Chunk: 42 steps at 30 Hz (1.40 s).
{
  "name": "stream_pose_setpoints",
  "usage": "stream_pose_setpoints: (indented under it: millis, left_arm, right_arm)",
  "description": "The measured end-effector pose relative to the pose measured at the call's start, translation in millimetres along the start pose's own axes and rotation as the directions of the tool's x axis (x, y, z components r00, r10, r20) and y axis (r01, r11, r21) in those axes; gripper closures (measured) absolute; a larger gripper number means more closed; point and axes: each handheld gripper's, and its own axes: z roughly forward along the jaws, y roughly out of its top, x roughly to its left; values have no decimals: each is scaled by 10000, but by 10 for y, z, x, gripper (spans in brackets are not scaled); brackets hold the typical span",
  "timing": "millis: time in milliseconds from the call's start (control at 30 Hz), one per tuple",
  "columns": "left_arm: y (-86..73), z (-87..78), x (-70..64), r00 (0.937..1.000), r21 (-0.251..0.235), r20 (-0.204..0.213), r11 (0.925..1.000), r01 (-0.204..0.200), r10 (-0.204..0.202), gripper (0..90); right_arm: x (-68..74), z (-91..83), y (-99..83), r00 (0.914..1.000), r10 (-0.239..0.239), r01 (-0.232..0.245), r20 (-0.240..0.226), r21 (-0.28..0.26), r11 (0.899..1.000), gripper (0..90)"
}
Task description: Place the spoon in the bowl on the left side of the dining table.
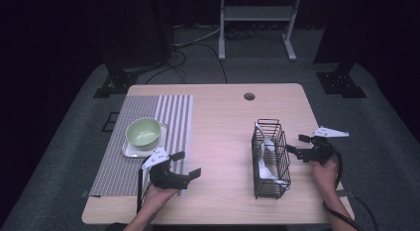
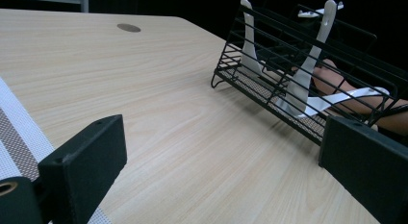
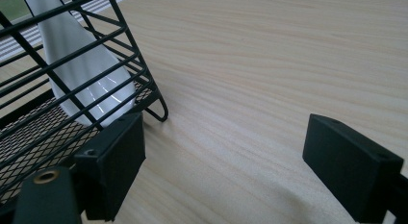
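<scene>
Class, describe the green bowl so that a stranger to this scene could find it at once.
Start at the striped placemat on the table's left side. On it lies a white tray carrying the green bowl, the only round, coloured dish; the spoons stand in the wire basket.

No text, label, brand, number or sign can be read anywhere in these views. The wire basket, the white spoons, the green bowl and the striped placemat all carry no lettering.
</scene>
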Motion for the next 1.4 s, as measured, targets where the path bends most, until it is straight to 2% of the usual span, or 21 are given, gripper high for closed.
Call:
stream_pose_setpoints:
  millis: [267, 600, 900, 1400]
  left_arm:
    - [17, 33, -32, 9998, 80, 145, 9999, 102, -103, 18]
    - [48, 109, -88, 9993, 295, 379, 9995, -64, 53, 18]
    - [123, 173, -144, 9975, 424, 705, 9991, 78, -108, 19]
    - [294, 365, -315, 9920, 504, 1231, 9982, -331, 267, 36]
  right_arm:
    - [5, 4, 1, 10000, -76, 75, 11, 35, 10000, 137]
    - [5, 6, 2, 10000, -83, 83, 32, 58, 9999, 137]
    - [5, 6, 2, 10000, -62, 62, 38, 60, 10000, 137]
    - [6, 6, 1, 10000, -92, 92, 24, 69, 9999, 137]
